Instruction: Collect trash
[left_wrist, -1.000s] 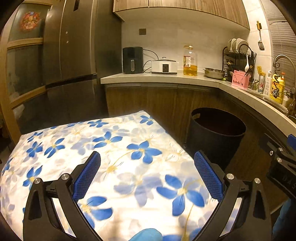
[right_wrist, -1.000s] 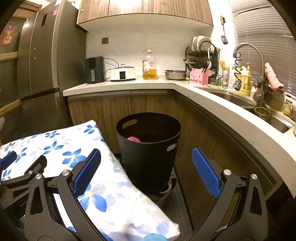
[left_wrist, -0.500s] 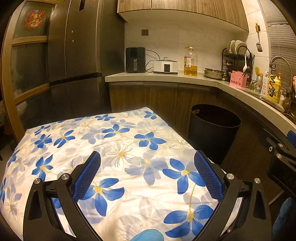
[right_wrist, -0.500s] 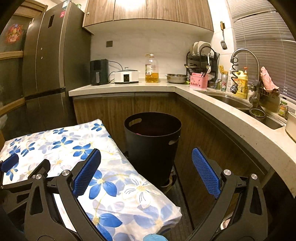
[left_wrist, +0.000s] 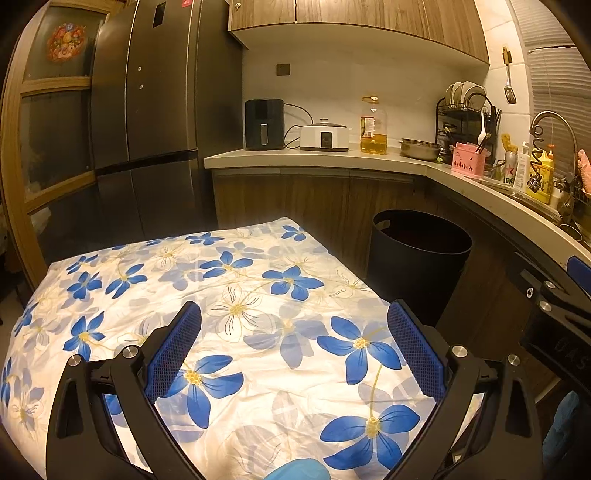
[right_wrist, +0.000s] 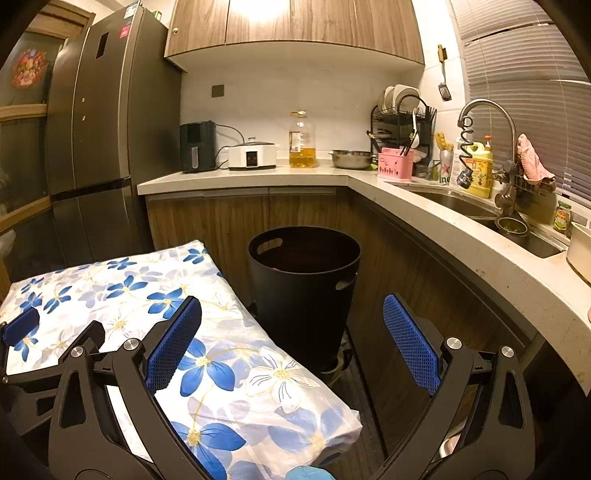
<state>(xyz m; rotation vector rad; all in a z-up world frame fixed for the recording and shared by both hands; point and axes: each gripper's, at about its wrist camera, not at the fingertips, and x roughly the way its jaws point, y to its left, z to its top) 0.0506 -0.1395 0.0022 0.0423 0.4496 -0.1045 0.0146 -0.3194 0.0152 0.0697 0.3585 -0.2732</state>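
Observation:
A black round trash bin (right_wrist: 304, 291) with cut-out handles stands on the floor against the wooden cabinets; it also shows in the left wrist view (left_wrist: 419, 258). Its inside is dark and I see no trash in it from here. My left gripper (left_wrist: 293, 345) is open and empty over a table covered with a white cloth with blue flowers (left_wrist: 236, 306). My right gripper (right_wrist: 291, 341) is open and empty, held in front of the bin, beside the table's right edge (right_wrist: 258, 369). No loose trash shows on the cloth.
A curved pale countertop (right_wrist: 424, 206) runs along the back and right, with an air fryer (right_wrist: 197, 146), cooker, oil bottle (right_wrist: 302, 142), dish rack and sink (right_wrist: 458, 206). A tall dark fridge (left_wrist: 147, 129) stands at the left. The floor gap beside the bin is narrow.
Both grippers have drawn back and up from the bin and table. More of the flowered cloth shows, the bin looks smaller, and the pink item inside it is out of sight.

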